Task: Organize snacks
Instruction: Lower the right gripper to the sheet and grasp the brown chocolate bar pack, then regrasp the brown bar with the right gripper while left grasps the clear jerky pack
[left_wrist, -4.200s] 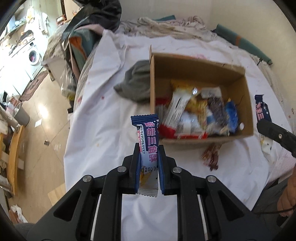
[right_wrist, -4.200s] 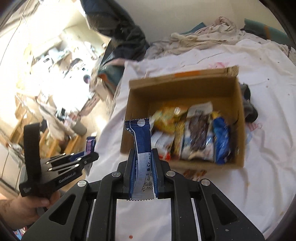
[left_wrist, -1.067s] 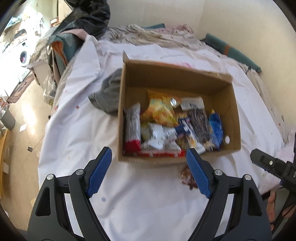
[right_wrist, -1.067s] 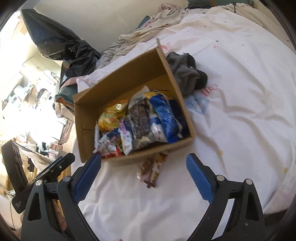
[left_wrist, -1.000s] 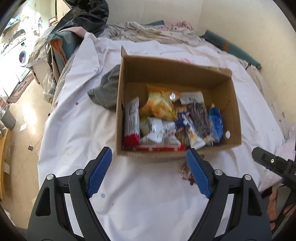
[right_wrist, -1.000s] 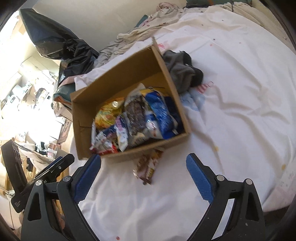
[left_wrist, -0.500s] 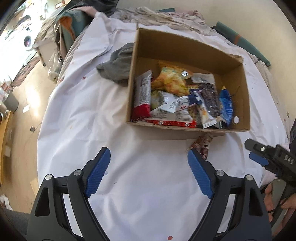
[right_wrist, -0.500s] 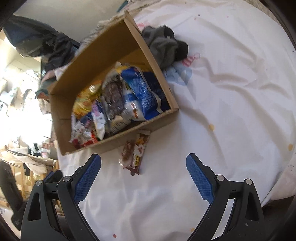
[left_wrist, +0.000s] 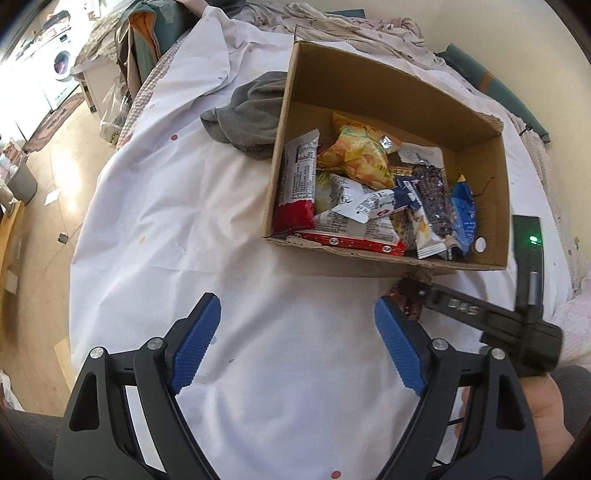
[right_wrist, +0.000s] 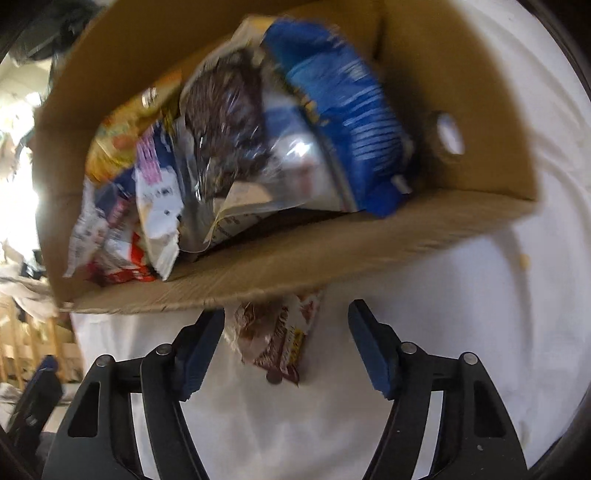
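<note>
Both bars now dropped in the cardboard box, the open, empty right gripper has descended around what looks like a brown snack packet just beside the box, while the left gripper hangs open.

Left gripper jaws spread wide, holding nothing, above white sheet. Snack-filled cardboard box at 1 o'clock; right gripper at 3.

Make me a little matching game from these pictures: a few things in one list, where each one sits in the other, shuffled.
Things:
1. brown snack bar
2. blue snack bag
3. grey cloth
4. left gripper

Places:
A. inside the cardboard box
B. on the sheet between the right gripper's open fingers
C. against the box's outer wall
D. open above bare white sheet

Pairs: 1-B, 2-A, 3-C, 4-D
</note>
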